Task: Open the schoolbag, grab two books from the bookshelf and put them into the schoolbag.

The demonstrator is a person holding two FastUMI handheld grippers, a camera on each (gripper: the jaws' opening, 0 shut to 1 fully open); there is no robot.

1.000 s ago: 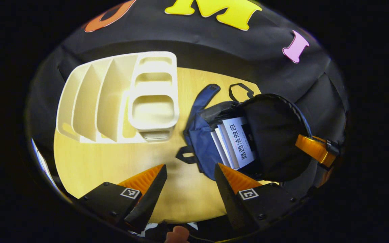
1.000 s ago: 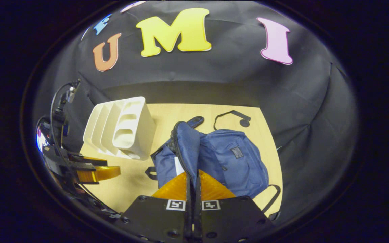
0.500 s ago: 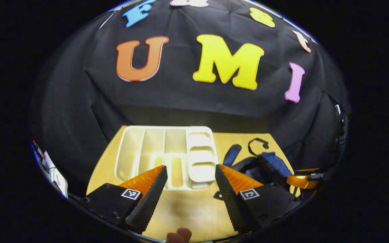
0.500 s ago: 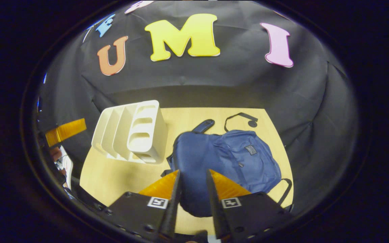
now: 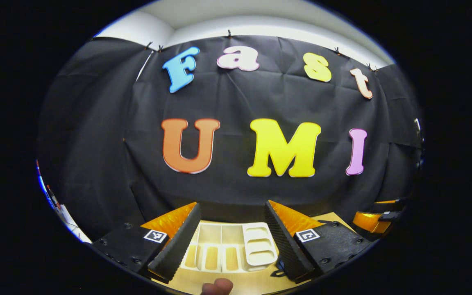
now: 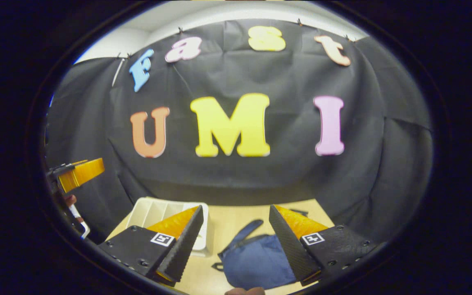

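A: Item one, your left gripper?
B: Jaws apart, empty, raised toward the wall; the bookshelf sits low between its fingers.
A: Item two, your right gripper?
B: Jaws apart, nothing held, lifted clear above the schoolbag lying on the table beside the shelf. I judge both are parked.

I let go of the schoolbag flap, spread my right gripper wide and lifted both grippers away; the bag dropped shut on the table, books hidden inside
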